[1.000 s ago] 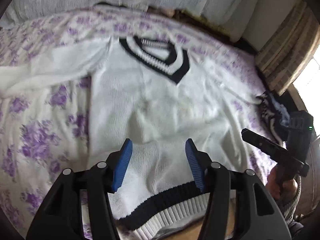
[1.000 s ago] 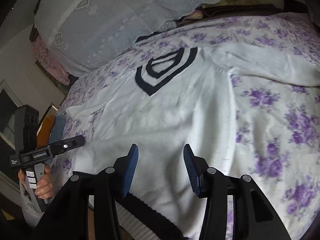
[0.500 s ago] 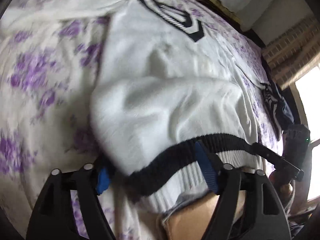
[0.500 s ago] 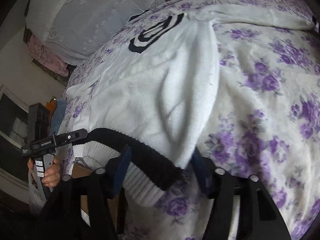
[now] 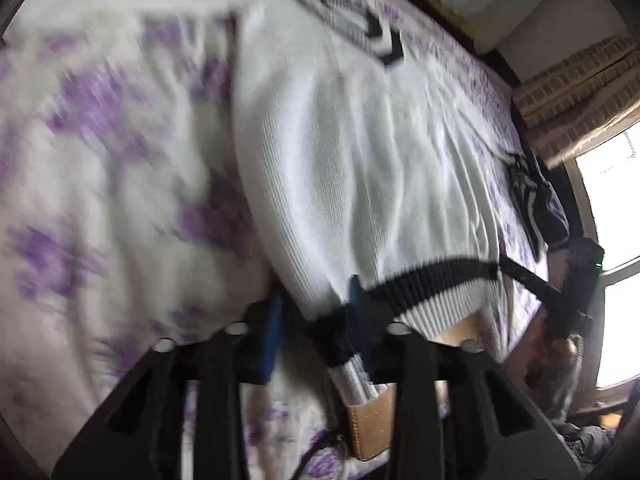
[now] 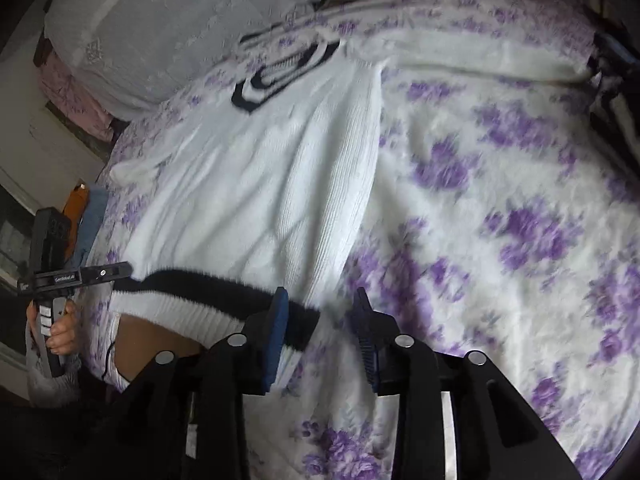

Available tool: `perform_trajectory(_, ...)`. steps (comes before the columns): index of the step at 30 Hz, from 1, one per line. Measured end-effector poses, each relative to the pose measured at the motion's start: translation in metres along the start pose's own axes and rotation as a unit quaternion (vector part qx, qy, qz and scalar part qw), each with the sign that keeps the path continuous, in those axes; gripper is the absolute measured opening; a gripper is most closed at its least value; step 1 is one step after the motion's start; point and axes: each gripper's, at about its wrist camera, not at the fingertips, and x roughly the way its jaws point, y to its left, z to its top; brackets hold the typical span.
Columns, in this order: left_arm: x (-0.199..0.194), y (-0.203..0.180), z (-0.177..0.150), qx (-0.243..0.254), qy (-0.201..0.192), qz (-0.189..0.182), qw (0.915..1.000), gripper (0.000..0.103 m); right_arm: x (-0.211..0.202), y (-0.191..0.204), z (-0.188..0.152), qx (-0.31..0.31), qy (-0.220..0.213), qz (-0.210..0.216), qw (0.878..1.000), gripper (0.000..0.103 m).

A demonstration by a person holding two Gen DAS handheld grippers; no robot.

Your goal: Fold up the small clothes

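Observation:
A white knit sweater [image 5: 360, 152] with a black V-neck and black-striped hem lies face up on the flowered bedspread [image 5: 100, 160]. My left gripper [image 5: 316, 324] is at the hem's left corner, its blue pads closed in on the black hem band [image 5: 420, 280]. The sweater [image 6: 260, 184] also shows in the right wrist view. My right gripper [image 6: 320, 328] is at the hem's right corner, the black band [image 6: 224, 284] between its pads, which stand narrowed. Each view shows the other gripper holding the far hem corner.
Pillows under a lace cover [image 6: 160, 20] lie at the head of the bed. A dark striped garment [image 5: 536, 208] lies at the bed's right edge by a window. A brown wooden bed edge [image 5: 368, 424] shows under the hem.
Both grippers have dropped from above the sweater to its hem and narrowed their jaws around the two bottom corners. The hem is lifted slightly off the bed edge.

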Motion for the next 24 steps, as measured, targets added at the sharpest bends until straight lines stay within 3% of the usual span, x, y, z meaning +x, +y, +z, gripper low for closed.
perform_trajectory(2, -0.020, -0.010, 0.011, 0.027, -0.045, 0.034, 0.9980, 0.065, -0.005, 0.006, 0.017, -0.012, -0.021, 0.000, 1.000, 0.041)
perform_trajectory(3, -0.022, -0.018, 0.021, 0.039, -0.052, 0.037, 0.9972, 0.065, -0.002, 0.013, 0.027, -0.022, -0.028, 0.007, 0.999, 0.041)
perform_trajectory(7, 0.006, -0.046, 0.056, 0.073, -0.047, 0.003, 0.9962, 0.070, 0.040, 0.033, 0.068, -0.032, -0.029, 0.044, 0.998, 0.054)
perform_trajectory(9, 0.046, -0.047, 0.068, 0.079, -0.020, 0.038, 0.9959, 0.071, 0.070, 0.029, 0.078, -0.010, 0.000, 0.060, 0.998, 0.057)
perform_trajectory(11, 0.079, -0.030, 0.066, 0.078, 0.005, 0.074, 0.9942, 0.073, 0.094, 0.021, 0.076, 0.008, 0.034, 0.040, 0.999, 0.055)
perform_trajectory(12, 0.075, -0.034, 0.063, 0.100, -0.020, 0.082, 0.9914, 0.073, 0.092, 0.015, 0.072, 0.009, 0.022, 0.060, 0.998, 0.054)
perform_trajectory(14, 0.075, -0.045, 0.063, 0.122, -0.005, 0.110, 0.9863, 0.073, 0.076, 0.007, 0.075, 0.018, 0.016, 0.061, 0.998, 0.054)
perform_trajectory(18, 0.069, -0.079, 0.097, 0.142, -0.031, 0.110, 0.9832, 0.074, 0.023, -0.039, 0.111, 0.090, -0.112, -0.013, 0.990, 0.067)
perform_trajectory(22, 0.086, -0.128, 0.148, 0.155, -0.073, 0.140, 0.9753, 0.075, 0.011, -0.115, 0.128, 0.224, -0.169, -0.130, 0.951, 0.073)
perform_trajectory(24, 0.102, -0.146, 0.172, 0.140, -0.077, 0.141, 0.9770, 0.077, 0.011, -0.142, 0.126, 0.272, -0.180, -0.169, 0.930, 0.081)
